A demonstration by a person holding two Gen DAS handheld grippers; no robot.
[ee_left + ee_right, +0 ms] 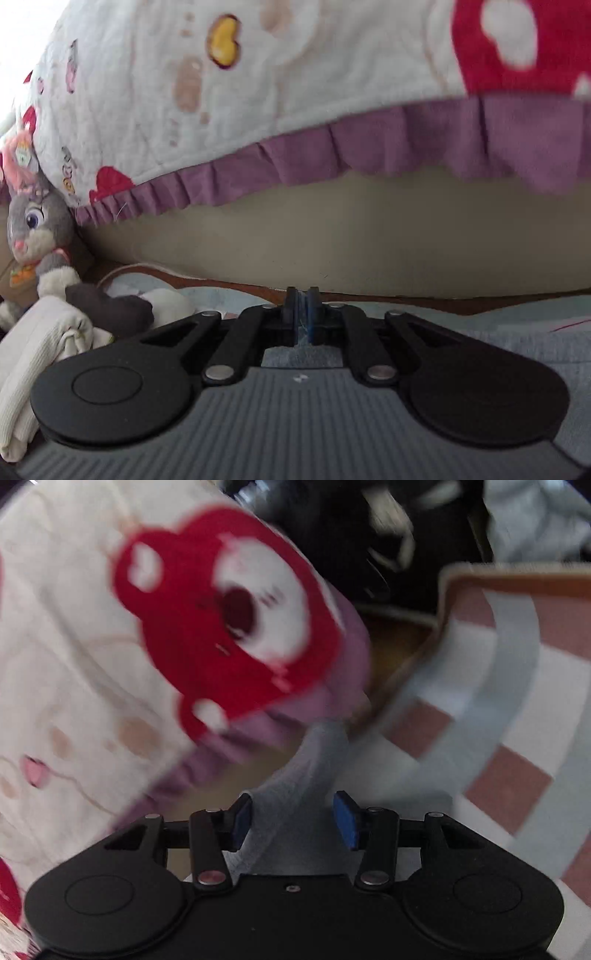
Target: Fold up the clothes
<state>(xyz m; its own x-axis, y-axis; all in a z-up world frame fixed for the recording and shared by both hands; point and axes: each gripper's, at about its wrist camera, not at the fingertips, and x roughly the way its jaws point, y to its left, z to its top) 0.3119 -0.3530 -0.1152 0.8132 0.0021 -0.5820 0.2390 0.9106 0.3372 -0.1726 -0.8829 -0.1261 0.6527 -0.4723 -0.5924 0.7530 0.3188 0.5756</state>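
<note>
Checked bedspread [517, 775] under soft blue garment [295, 786]

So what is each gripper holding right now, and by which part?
The left gripper pinches the light blue garment by a thin fold. The right gripper is open, its fingers off the cloth between them.

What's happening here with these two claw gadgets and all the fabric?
A person is folding clothes on a bed, holding a claw in each hand. The left claw is shut on a light blue-grey garment. The right claw is open, with a fold of the same pale cloth between its pads but not pinched. A white quilt with a purple frill lies just behind.
</note>
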